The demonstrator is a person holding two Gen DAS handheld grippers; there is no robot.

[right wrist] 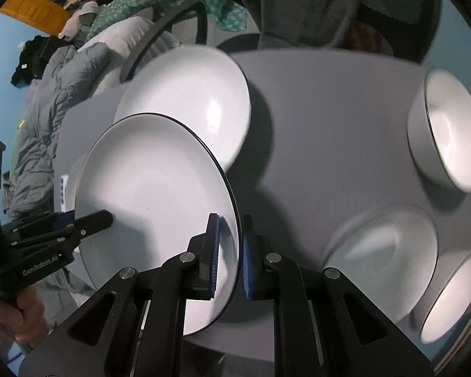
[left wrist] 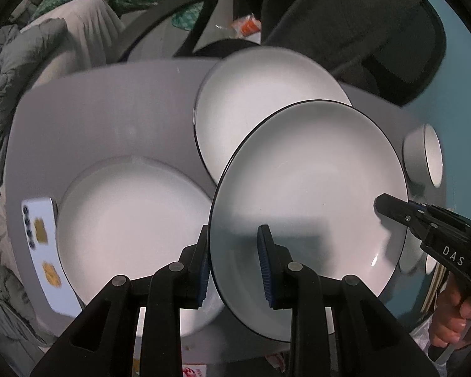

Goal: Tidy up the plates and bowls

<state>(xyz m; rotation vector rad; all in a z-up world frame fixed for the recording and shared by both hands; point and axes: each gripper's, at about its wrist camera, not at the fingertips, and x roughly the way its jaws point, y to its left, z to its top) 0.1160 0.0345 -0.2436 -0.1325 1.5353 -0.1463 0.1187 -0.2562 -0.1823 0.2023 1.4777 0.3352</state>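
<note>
A white plate with a dark rim [left wrist: 307, 194] is held above the grey table [left wrist: 110, 119] by both grippers. My left gripper [left wrist: 234, 264] straddles its left rim, jaws a little wider than the rim. My right gripper [right wrist: 230, 251] is shut on the opposite rim of the same plate [right wrist: 154, 201] and shows in the left wrist view [left wrist: 392, 210]. A second white plate [left wrist: 125, 229] lies on the table below left. A third plate [left wrist: 254, 106] lies further back. Three white bowls [right wrist: 449, 138] [right wrist: 383, 251] [right wrist: 452, 295] sit at the table's right side.
A white card with dots [left wrist: 44, 251] lies by the left plate. A black chair [left wrist: 185, 22] and grey bedding [left wrist: 3, 94] lie beyond the table's far edge. A dark jacket [left wrist: 345, 6] hangs at the back right.
</note>
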